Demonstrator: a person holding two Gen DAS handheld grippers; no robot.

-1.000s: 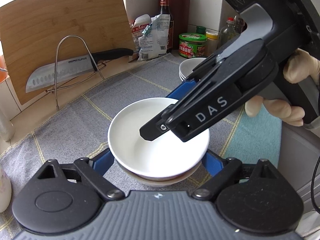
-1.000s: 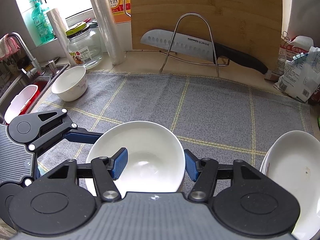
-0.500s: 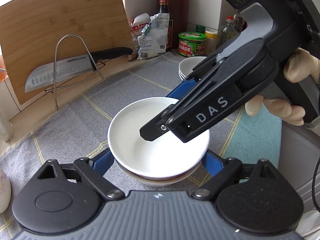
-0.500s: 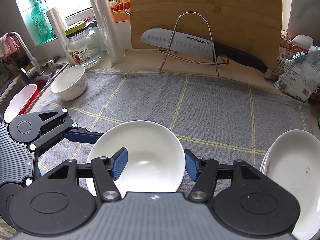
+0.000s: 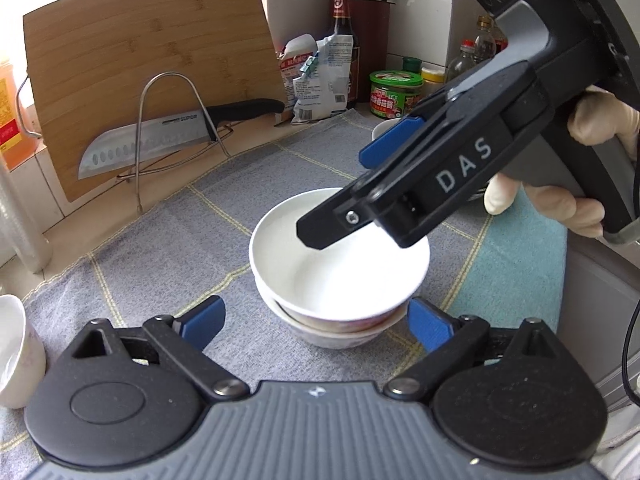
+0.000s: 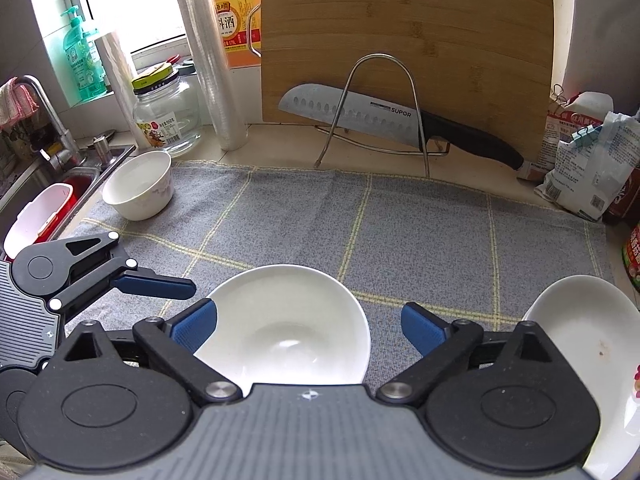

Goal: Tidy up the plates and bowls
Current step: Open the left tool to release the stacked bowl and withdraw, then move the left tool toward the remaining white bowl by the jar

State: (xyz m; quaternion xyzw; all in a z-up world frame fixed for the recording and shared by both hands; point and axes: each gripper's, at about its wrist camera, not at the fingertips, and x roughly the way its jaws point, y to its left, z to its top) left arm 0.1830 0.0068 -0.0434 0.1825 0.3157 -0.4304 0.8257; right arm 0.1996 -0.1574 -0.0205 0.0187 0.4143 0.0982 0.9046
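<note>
My right tongs (image 6: 309, 326) are springing apart, pads clear of the bowl (image 6: 286, 326) that sits between them; the left pad looks to stand just off the rim, though the fisheye makes that hard to judge. My left tongs (image 5: 316, 322) are widening too, blue pads either side of that bowl and off it. It is nested in a second bowl (image 5: 332, 334) on the grey cloth (image 6: 360, 224). From the right camera, stacked plates (image 6: 588, 340) lie at three o'clock, a small bowl (image 6: 138, 186) at ten near the sink (image 6: 36, 184). At twelve a knife (image 6: 384, 120) rests in a wire rack (image 6: 380, 112) against the cutting board (image 6: 404, 32).
</note>
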